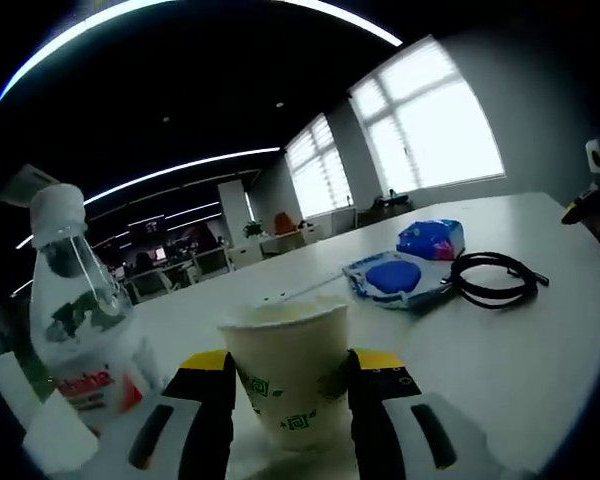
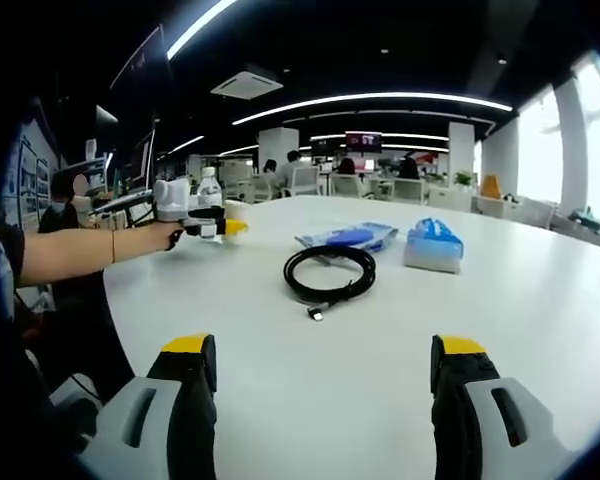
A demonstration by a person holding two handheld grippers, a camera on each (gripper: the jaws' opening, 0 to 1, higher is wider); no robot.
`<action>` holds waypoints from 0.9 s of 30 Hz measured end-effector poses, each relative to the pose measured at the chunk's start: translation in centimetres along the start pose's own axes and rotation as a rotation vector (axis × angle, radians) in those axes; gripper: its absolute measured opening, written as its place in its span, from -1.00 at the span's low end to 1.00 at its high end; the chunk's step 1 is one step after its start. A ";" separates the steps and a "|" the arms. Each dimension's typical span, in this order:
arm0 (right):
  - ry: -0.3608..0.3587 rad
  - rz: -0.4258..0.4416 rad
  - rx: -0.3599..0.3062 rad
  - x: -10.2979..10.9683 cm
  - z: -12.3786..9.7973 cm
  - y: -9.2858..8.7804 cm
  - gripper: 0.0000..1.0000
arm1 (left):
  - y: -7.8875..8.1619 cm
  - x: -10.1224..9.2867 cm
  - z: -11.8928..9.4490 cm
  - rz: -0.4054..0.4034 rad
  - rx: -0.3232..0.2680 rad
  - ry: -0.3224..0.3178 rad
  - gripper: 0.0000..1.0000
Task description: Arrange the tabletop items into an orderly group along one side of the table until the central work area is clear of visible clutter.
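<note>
Left gripper (image 1: 292, 395): we see its yellow-tipped jaws standing on either side of a paper cup (image 1: 288, 372), close against the cup's walls; the cup's base is cut off by the bottom of the left gripper view, so we cannot tell whether it rests on the table.
Right gripper (image 2: 327, 372): jaws spread wide with nothing between them, poised above bare white table (image 2: 330, 420).
Water bottle (image 1: 78, 320): stands just beside the cup, near the table's edge; its label is partly cut off and we can read only part of the red lettering.
Black cable (image 2: 329, 273): coiled in the middle of the table, one plug end trailing toward the right gripper.
Blue and white packet (image 2: 346, 238): lies flat just past the cable; its printing is too small to make out.
Tissue pack (image 2: 432, 244): sits beside the packet, apart from the cable.
Far gripper in the right gripper view: we see the left gripper held out by the person's forearm (image 2: 80, 252) at the table's far left edge; bottle and cup there are tiny and half hidden.
Open room: broad bare tabletop lies between the right gripper and the cable, and more off to the right.
Background: office desks and bright windows (image 1: 425, 130), blurred.
</note>
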State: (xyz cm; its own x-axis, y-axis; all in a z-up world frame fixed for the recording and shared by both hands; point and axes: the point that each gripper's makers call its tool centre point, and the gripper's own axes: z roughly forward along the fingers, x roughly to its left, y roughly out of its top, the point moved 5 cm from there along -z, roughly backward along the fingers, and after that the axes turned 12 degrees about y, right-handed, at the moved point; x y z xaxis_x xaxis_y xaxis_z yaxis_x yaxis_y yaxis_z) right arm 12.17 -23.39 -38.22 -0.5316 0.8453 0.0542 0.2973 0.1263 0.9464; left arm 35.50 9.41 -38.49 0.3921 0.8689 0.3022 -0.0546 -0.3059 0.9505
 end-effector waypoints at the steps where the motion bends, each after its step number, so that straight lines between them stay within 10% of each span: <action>1: 0.002 -0.001 0.000 0.0 0.0 0.0 0.71 | -0.2 0.1 0.0 0.002 0.006 0.000 -0.14; 27: 0.007 0.004 -0.008 0.1 -0.1 0.0 0.71 | -0.5 0.3 -0.2 -0.044 0.029 -0.006 -0.13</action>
State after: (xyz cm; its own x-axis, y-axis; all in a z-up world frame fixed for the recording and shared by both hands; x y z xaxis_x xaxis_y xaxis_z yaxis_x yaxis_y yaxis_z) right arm 12.05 -23.32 -38.21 -0.5359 0.8421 0.0605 0.2932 0.1184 0.9487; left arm 35.49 9.88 -38.90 0.3994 0.8793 0.2594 -0.0108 -0.2784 0.9604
